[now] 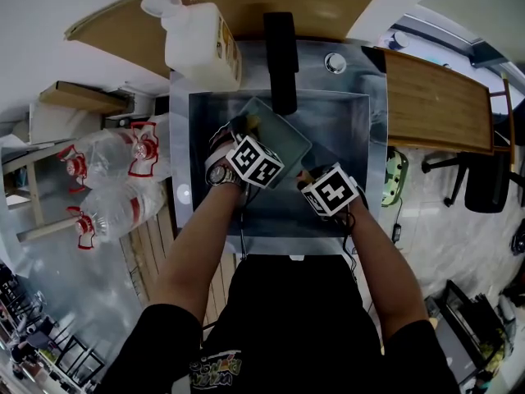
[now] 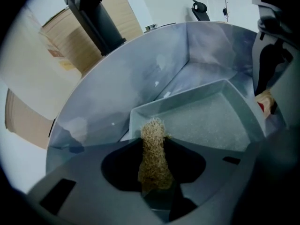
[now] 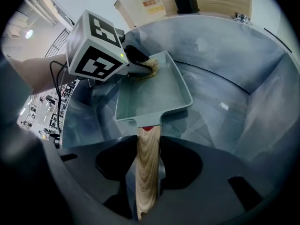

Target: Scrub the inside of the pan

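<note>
Right gripper (image 3: 149, 161): I've got it clamped on the pan's wooden handle (image 3: 146, 182), at the near side of the sink (image 1: 361, 117). Left gripper (image 2: 153, 165) is pinching a tan fibre scrubber (image 2: 152, 139), whose tip is at one corner of the pan. The square grey-green pan (image 3: 152, 95) sits inside the sink basin. A black faucet (image 1: 281, 56) reaches over the sink's back edge. A white jug (image 1: 201, 43) stands just past the sink's back-left corner.
</note>
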A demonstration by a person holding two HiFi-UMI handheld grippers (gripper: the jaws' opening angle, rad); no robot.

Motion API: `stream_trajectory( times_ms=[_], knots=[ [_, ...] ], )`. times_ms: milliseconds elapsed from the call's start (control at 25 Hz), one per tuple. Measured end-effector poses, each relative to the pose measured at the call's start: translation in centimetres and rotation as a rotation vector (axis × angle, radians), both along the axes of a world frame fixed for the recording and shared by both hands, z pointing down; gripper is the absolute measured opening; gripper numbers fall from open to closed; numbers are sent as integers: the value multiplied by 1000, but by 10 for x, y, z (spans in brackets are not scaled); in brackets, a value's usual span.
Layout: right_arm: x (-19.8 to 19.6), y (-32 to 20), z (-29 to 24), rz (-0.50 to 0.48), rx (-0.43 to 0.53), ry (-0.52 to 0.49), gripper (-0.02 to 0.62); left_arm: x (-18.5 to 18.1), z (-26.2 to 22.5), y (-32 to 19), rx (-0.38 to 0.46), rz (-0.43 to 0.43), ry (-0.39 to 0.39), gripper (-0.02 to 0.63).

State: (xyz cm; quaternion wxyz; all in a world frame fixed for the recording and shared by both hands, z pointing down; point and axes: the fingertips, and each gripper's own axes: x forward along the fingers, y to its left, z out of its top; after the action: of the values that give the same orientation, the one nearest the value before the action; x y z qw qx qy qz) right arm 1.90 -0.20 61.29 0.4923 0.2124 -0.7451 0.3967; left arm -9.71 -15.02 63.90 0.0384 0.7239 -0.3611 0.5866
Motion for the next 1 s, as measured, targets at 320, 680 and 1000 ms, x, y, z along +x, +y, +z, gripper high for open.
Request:
stream_trajectory(
  times_ms=[320, 680, 1000],
  knots=[
    [0, 0, 0, 0, 0, 5, 164, 0, -4, 1, -9, -4, 44, 143],
    [0, -1, 0, -11, 4, 17, 164, 3, -30, 14, -44, -112, 221, 144],
    [-1, 0, -1, -14, 5, 17, 164, 50, -44, 72, -181, 10, 303, 144]
  ],
)
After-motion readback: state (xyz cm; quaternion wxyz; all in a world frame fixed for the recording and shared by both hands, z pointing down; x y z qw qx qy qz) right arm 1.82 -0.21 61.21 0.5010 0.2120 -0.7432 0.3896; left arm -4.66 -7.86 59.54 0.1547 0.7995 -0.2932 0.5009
